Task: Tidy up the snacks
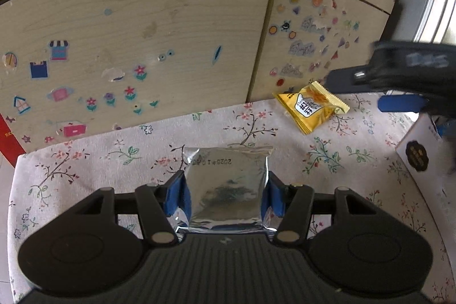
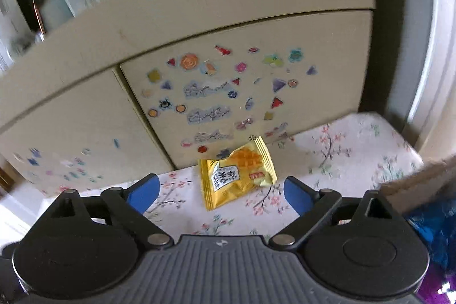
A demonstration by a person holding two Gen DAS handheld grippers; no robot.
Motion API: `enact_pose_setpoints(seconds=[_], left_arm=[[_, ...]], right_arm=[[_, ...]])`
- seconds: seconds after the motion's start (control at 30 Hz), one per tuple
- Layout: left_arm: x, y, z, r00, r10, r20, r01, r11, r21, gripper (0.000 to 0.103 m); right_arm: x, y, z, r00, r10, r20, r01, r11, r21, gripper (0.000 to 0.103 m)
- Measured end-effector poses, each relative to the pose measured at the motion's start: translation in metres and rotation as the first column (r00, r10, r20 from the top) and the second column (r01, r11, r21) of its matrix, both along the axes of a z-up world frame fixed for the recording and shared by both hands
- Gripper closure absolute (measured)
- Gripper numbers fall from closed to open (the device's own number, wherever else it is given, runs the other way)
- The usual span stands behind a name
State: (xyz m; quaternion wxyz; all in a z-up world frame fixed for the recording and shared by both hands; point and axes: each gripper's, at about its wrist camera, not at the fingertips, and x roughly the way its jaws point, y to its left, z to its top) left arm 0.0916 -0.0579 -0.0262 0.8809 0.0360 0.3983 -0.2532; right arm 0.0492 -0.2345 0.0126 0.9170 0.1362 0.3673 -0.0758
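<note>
A silver foil snack packet (image 1: pixel 228 170) sits between the blue pads of my left gripper (image 1: pixel 226 190), which is shut on its two sides just above the floral cloth. A yellow snack packet (image 1: pixel 312 107) lies on the cloth at the far right, close to the cabinet. In the right wrist view that yellow packet (image 2: pixel 236 173) lies ahead of my right gripper (image 2: pixel 219 184), which is open with nothing between its pads. One blue finger (image 1: pixel 401 103) of the right gripper shows blurred to the right of the yellow packet.
A pale wooden cabinet (image 1: pixel 142 33) covered in stickers stands right behind the cloth-covered table (image 1: pixel 114 161). A white box (image 1: pixel 421 150) stands at the table's right edge; its cardboard rim (image 2: pixel 421 178) holds blue wrappers (image 2: pixel 433 224). Shelves above the cabinet hold packages.
</note>
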Motion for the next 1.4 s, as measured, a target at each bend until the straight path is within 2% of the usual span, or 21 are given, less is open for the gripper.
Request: enact_pose_setpoints(seconds=[0.1,0.3,0.47,0.53,0.6,0.63,0.8,0.87,0.97,1.03,1.07,1.1,1.2,1.27,1.33,1.37,1.4], left_arm=[[0.001,-0.001,0.0,1.0,0.008,0.006,-0.008,1.0,-0.008,0.045],[0.003,0.003,0.0,1.0,0.011,0.005,-0.011,0.999,-0.033,0.045],[0.0,0.003,-0.001,1.0,0.002,0.023,-0.002,1.0,-0.022,0.045],[0.0,0.002,0.0,1.0,0.002,0.026,-0.001,1.0,-0.021,0.045],[0.0,0.003,0.0,1.0,0.004,0.027,-0.004,1.0,-0.019,0.045],[0.0,0.002,0.0,1.0,0.007,0.026,-0.007,1.0,-0.017,0.045],[-0.004,0.0,0.002,1.0,0.02,0.021,-0.02,1.0,0.005,0.045],[-0.008,0.001,0.003,0.999,0.03,0.012,-0.03,0.999,0.012,0.045],[-0.016,0.005,0.005,0.999,0.044,-0.002,-0.044,0.999,0.022,0.045],[-0.023,0.008,0.008,0.999,0.049,-0.004,-0.049,0.998,0.035,0.045],[-0.027,0.01,0.011,0.999,0.048,-0.002,-0.048,0.998,0.041,0.045],[-0.033,0.013,0.014,0.999,0.045,0.004,-0.045,0.998,0.049,0.045],[-0.048,0.022,0.026,0.999,0.035,0.015,-0.036,0.997,0.068,0.045],[-0.059,0.032,0.033,0.999,0.04,0.007,-0.04,0.997,0.067,0.045],[-0.067,0.043,0.041,0.999,0.048,-0.004,-0.048,0.997,0.066,0.045],[-0.07,0.046,0.045,0.998,0.055,-0.01,-0.055,0.996,0.064,0.045],[-0.073,0.051,0.049,0.998,0.065,-0.019,-0.064,0.996,0.055,0.045]], right_arm=[[0.014,0.003,-0.01,0.997,-0.024,-0.07,0.022,0.999,-0.023,0.006],[0.029,0.011,-0.024,0.995,0.018,-0.093,-0.031,0.99,-0.135,0.006],[0.044,0.002,-0.04,0.992,0.015,-0.122,-0.028,0.994,-0.102,0.006],[0.047,0.003,-0.045,0.992,0.018,-0.127,-0.035,0.991,-0.129,0.009],[0.047,0.006,-0.045,0.992,0.034,-0.121,-0.054,0.986,-0.16,0.022],[0.046,0.007,-0.045,0.992,0.041,-0.119,-0.061,0.984,-0.165,0.023],[0.034,0.003,-0.036,0.996,0.028,-0.089,-0.039,0.991,-0.129,0.047],[0.031,0.003,-0.035,0.994,0.038,-0.101,-0.049,0.992,-0.112,0.049],[0.017,0.006,-0.033,0.993,0.052,-0.107,-0.065,0.991,-0.118,0.059],[0.007,0.007,-0.03,0.993,0.052,-0.107,-0.061,0.995,-0.083,0.067],[0.002,0.008,-0.029,0.992,0.053,-0.115,-0.061,0.996,-0.067,0.091],[-0.003,0.008,-0.028,0.992,0.051,-0.117,-0.059,0.996,-0.064,0.095],[-0.026,0.015,-0.021,0.991,0.073,-0.116,-0.079,0.996,-0.045,0.098],[-0.04,0.019,-0.02,0.979,0.156,-0.135,-0.151,0.988,0.046,0.098],[-0.058,0.025,-0.015,0.969,0.209,-0.133,-0.203,0.977,0.058,0.097],[-0.064,0.026,-0.012,0.967,0.222,-0.124,-0.218,0.975,0.047,0.095],[-0.067,0.025,-0.009,0.966,0.235,-0.111,-0.232,0.972,0.04,0.087]])
